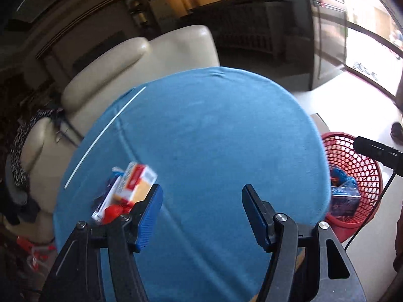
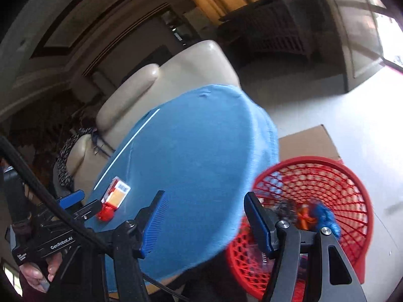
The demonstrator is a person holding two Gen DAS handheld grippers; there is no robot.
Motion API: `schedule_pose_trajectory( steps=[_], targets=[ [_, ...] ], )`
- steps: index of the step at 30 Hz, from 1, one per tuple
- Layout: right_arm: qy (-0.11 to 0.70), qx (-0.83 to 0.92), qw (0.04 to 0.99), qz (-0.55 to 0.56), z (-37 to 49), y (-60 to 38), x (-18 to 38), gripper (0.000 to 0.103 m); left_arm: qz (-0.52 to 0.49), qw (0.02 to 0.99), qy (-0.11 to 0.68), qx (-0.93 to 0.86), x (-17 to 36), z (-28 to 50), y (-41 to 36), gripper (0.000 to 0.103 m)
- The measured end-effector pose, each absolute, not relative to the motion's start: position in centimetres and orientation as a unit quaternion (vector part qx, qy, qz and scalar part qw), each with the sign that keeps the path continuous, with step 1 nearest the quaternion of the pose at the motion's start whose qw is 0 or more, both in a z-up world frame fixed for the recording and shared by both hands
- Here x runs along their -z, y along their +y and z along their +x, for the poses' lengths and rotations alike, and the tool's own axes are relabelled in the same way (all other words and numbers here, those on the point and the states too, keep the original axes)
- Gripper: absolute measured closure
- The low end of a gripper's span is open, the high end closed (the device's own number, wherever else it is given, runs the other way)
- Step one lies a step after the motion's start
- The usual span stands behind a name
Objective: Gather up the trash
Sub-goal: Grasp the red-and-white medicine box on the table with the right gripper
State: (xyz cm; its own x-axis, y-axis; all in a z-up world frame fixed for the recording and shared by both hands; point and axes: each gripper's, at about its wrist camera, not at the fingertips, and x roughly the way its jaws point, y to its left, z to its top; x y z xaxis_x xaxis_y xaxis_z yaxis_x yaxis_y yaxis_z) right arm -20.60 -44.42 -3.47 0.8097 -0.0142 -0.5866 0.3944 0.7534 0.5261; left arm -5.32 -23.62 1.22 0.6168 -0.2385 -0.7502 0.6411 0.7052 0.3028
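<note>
Both of my grippers are empty right now. The left gripper [image 1: 201, 214] has its jaws standing apart over the blue tablecloth [image 1: 201, 125] with nothing between the pads, and the right gripper [image 2: 204, 219] is likewise spread wide, holding nothing, poised at the table's edge above the red basket [image 2: 352, 176].

The trash left on the table is a small carton [image 1: 136, 183] with a red crumpled scrap [image 1: 113, 211] beside it. Both lie just outside my left gripper's left finger, touching or nearly touching its outer face; I cannot tell which. From the right gripper they sit well off to the left, close to the left gripper's tip [image 2: 73, 198].

The basket already holds blue wrapping [image 2: 325, 216] and something orange, so I judge the next step to be picking up the carton. To do it well I would shift the left gripper sideways to the left until the carton sits between the pads, square the jaws across its narrow faces, and close only then. The carton looks light and thin-walled, so a gentle squeeze should do. The scrap may be nudged away if I come in carelessly.
</note>
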Motion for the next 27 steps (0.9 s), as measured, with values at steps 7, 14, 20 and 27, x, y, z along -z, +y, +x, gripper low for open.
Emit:
schedule_pose_trajectory(
  steps=[7, 14, 20, 27],
  targets=[
    [0.302, 0.077, 0.9, 0.305, -17.1, -40.9, 2.5, 0.036, 0.255, 0.867, 0.365, 0.224, -1.5, -3.5, -19.3, 0.037],
    [0.318, 0.046, 0.906, 0.276, -13.8, -37.2, 1.8, 0.036, 0.23, 0.877, 0.373, 0.199, -1.4, -1.6, -15.6, 0.037],
    [0.326, 0.026, 0.909, 0.259, -11.5, -34.7, 1.3, 0.036, 0.218, 0.879, 0.381, 0.186, -1.1, -0.6, -13.2, 0.037],
    [0.339, 0.006, 0.91, 0.239, -9.2, -32.1, 1.0, 0.036, 0.198, 0.883, 0.391, 0.169, -0.5, 0.9, -10.4, 0.037]
  ],
)
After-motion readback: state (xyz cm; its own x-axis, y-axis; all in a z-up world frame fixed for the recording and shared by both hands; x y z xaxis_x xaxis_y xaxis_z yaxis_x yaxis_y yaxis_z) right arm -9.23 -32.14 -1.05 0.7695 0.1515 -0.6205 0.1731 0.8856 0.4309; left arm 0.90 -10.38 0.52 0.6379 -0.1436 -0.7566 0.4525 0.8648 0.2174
